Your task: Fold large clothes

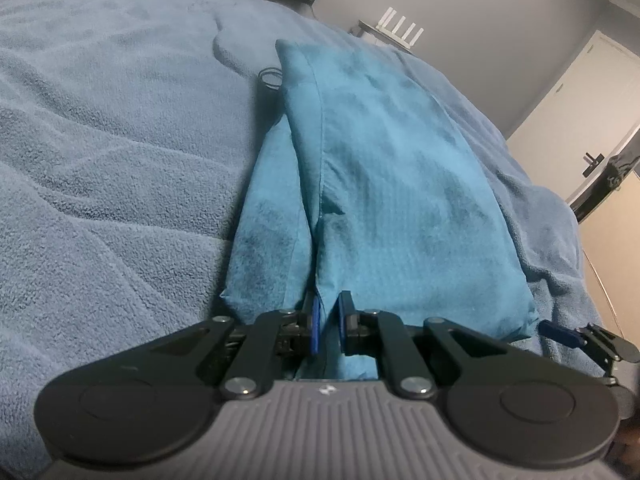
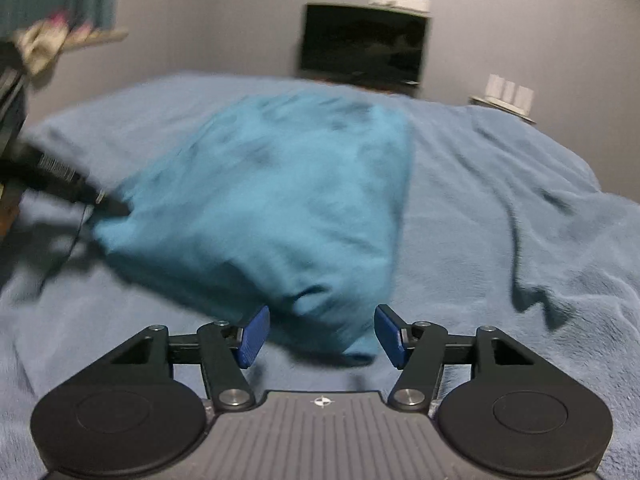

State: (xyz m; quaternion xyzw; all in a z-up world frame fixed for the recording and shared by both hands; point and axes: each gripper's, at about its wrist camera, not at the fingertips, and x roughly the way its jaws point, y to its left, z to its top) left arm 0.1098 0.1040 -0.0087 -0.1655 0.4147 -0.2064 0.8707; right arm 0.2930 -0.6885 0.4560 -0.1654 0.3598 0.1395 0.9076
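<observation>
Left gripper (image 1: pixel 328 326): nearest item in the left wrist view; black linkage arms, blue pads, jaws drawn narrow and clamped on a fold of the teal garment (image 1: pixel 384 184) at its near edge.

Teal garment: large, soft cloth, lying lengthwise on the bed, running from the left jaws toward a far corner; a seam runs along its length, with a second layer showing beneath on the left side. In the right wrist view the same garment (image 2: pixel 272 200) appears motion-blurred, its near corner reaching between the right pads without visible contact.

Right gripper (image 2: pixel 322 334): jaws standing moderately wide, nothing pressed between them. Its blue tip (image 1: pixel 558 330) also shows at the right edge of the left wrist view, just beside the garment's near right corner.

Blanket (image 1: pixel 100 140): pale blue, fleecy, rumpled, covering the bed under the garment.

Cable coil (image 1: pixel 271 78): thin, dark, on the blanket just beside the garment's far left edge.

Television (image 2: pixel 362 46): dark screen against the grey wall beyond the bed.

Door (image 1: pixel 580 120): white, with a dark handle, at right.
</observation>
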